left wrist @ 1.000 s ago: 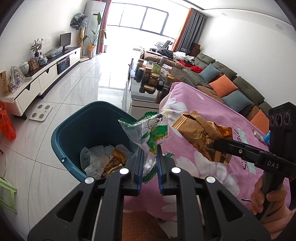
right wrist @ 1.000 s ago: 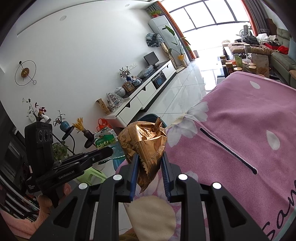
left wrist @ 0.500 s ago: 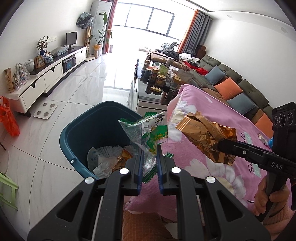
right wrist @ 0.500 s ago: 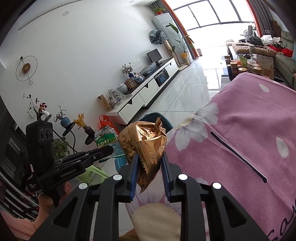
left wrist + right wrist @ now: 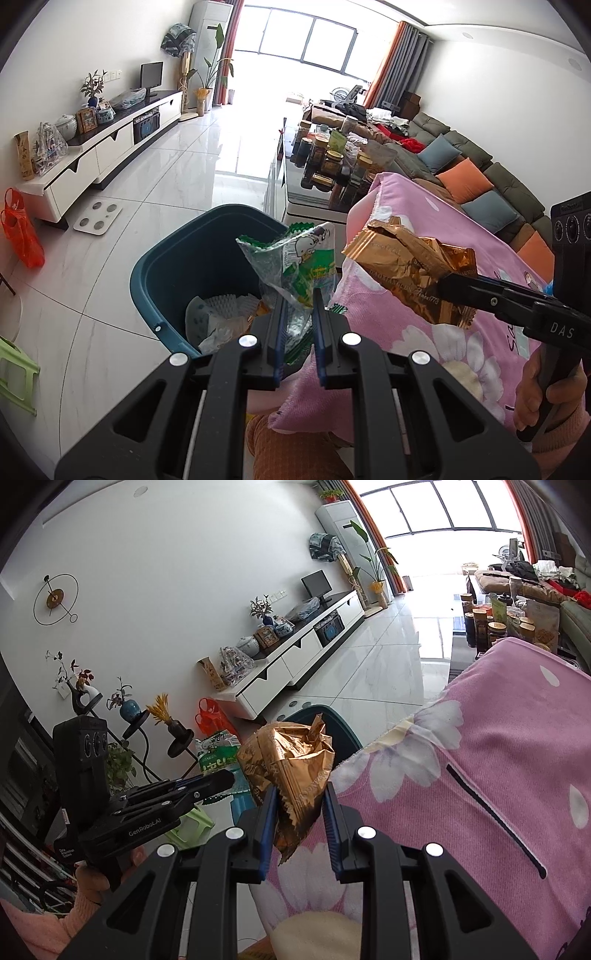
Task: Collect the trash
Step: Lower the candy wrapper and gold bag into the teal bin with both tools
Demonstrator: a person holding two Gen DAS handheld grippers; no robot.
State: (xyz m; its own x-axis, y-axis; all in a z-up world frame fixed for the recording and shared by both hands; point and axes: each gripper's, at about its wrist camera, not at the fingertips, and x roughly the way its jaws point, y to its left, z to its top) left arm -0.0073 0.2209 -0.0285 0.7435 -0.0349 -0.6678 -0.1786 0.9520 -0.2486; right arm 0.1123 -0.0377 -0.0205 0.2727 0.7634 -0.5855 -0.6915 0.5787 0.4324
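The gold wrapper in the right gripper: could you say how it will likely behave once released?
The gold wrapper looks crumpled and empty, so probably light and floppy. It may flutter rather than drop straight. It seems short of the blue bin, so it could miss.

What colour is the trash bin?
Dark teal trash bin; clearest in the left wrist view.

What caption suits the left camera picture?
Left gripper holds a green wrapper above the bin.
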